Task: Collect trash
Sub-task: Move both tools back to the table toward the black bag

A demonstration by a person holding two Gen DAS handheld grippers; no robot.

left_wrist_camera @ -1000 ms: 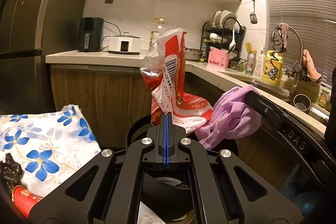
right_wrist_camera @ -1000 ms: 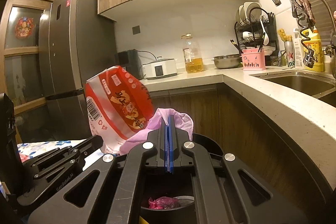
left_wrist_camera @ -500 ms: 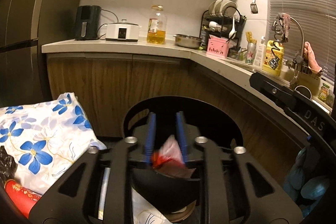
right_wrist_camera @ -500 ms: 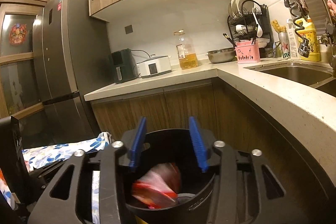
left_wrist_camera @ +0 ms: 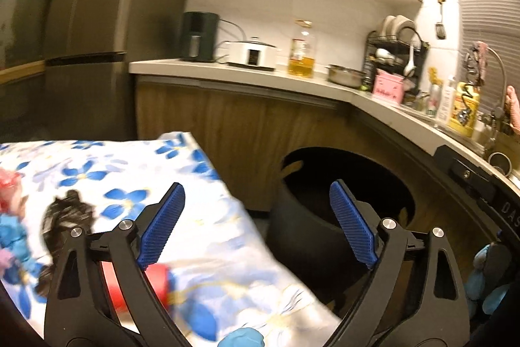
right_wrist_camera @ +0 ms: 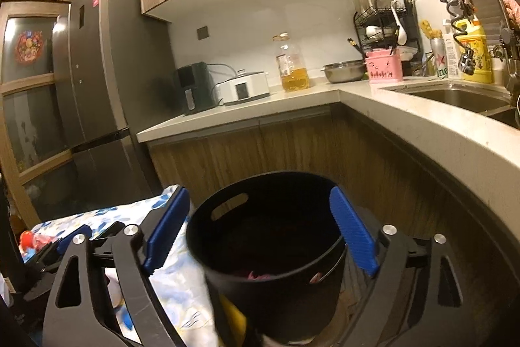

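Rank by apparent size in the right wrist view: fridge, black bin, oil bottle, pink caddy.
1. fridge
2. black bin, though it sits nearest the camera, which inflates it
3. oil bottle
4. pink caddy, close to the bottle in area; that pair is unsure

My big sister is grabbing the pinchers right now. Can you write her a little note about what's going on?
Left gripper: open, empty, over the blue-flowered white cloth.
Right gripper: open, empty, above the round black plastic bin.
Done: some pink and red trash lies in the bin.
Left: a crumpled black piece and a red item remain on the cloth; bin them next.
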